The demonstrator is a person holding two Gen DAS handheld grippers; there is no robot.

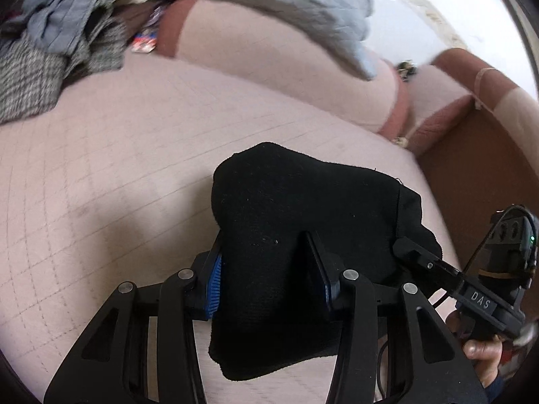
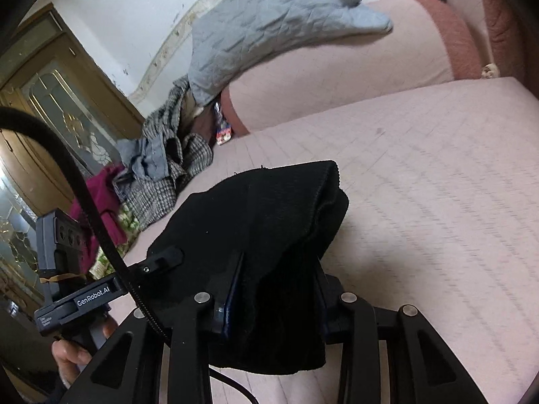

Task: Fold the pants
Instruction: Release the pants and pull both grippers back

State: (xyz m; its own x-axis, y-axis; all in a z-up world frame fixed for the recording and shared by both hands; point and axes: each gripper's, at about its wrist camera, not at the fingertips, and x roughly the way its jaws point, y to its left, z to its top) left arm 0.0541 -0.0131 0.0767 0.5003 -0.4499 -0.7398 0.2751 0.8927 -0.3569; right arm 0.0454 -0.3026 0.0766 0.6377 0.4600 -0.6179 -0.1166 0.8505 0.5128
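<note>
The black pants (image 1: pixel 286 208) hang bunched between both grippers above the pink quilted sofa seat (image 1: pixel 101 175). My left gripper (image 1: pixel 266 262) is shut on the pants, cloth filling the gap between its blue pads. My right gripper (image 2: pixel 276 279) is shut on the pants (image 2: pixel 262 215) too, its fingers buried in the fabric. In the left wrist view the right gripper (image 1: pixel 417 252) holds the cloth's right edge. In the right wrist view the left gripper (image 2: pixel 161 259) holds the left edge.
A grey quilted blanket (image 1: pixel 286 3) lies over the sofa back. A pile of checked and blue clothes (image 1: pixel 50 50) sits at the seat's far end, with a maroon garment (image 2: pixel 97 202) beside it. A wooden cabinet (image 2: pixel 60 101) stands behind. A brown floor (image 1: pixel 478 175) lies past the seat edge.
</note>
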